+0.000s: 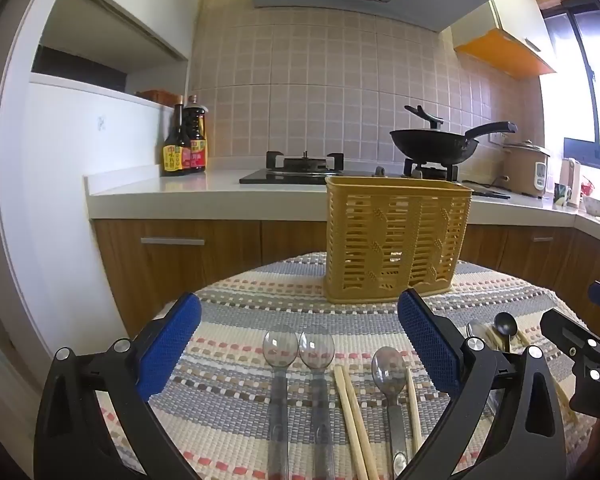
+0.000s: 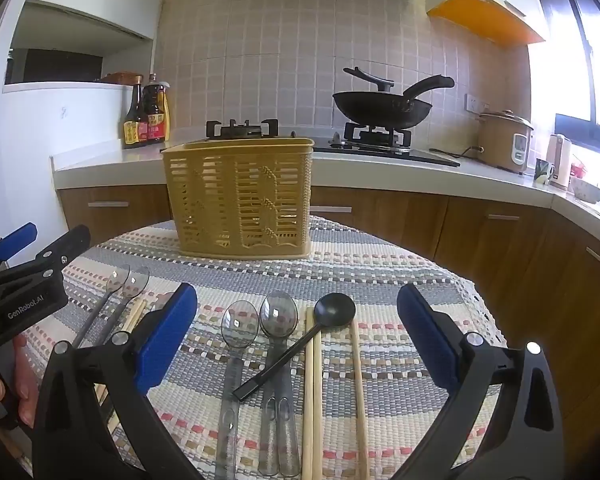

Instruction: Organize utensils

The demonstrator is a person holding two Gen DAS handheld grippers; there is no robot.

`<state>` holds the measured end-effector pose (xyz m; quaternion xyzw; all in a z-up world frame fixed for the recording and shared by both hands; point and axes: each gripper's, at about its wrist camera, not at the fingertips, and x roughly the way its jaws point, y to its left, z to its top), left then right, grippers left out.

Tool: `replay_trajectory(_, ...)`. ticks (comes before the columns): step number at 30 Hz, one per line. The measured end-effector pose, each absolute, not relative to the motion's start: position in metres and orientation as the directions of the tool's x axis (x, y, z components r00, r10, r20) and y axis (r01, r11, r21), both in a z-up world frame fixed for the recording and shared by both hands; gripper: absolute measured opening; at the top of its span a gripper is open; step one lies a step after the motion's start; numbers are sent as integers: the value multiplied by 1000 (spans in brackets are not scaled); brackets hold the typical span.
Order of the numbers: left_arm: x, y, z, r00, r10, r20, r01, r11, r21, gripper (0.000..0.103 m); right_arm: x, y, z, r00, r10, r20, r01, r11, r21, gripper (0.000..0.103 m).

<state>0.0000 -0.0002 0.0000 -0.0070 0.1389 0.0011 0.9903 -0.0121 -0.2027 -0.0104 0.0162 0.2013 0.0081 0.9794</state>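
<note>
A yellow slotted utensil basket (image 1: 396,240) (image 2: 240,200) stands upright at the far side of a striped woven cloth (image 1: 236,320) (image 2: 380,280). My left gripper (image 1: 298,298) is open above three clear plastic spoons (image 1: 280,348) and wooden chopsticks (image 1: 352,420), holding nothing. My right gripper (image 2: 297,289) is also open and empty, over two clear spoons (image 2: 240,324), a black spoon (image 2: 334,312) lying askew and more chopsticks (image 2: 313,392). Each gripper shows at the edge of the other's view: the right gripper (image 1: 580,312), the left gripper (image 2: 46,242).
Behind the table runs a kitchen counter (image 1: 160,192) with sauce bottles (image 1: 184,140), a gas hob (image 1: 300,168), a black wok (image 1: 436,144) and a rice cooker (image 2: 504,140). Wooden cabinets (image 2: 400,216) sit below. A person's hand (image 2: 20,380) grips the left tool.
</note>
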Motion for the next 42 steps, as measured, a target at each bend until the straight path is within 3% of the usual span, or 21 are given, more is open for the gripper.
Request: replay_trajectory(42, 2, -14, -8, 960, -3, -280, 5, 1000, 7, 96, -13, -203, -10, 915, 26, -403, -16, 999, 28, 96)
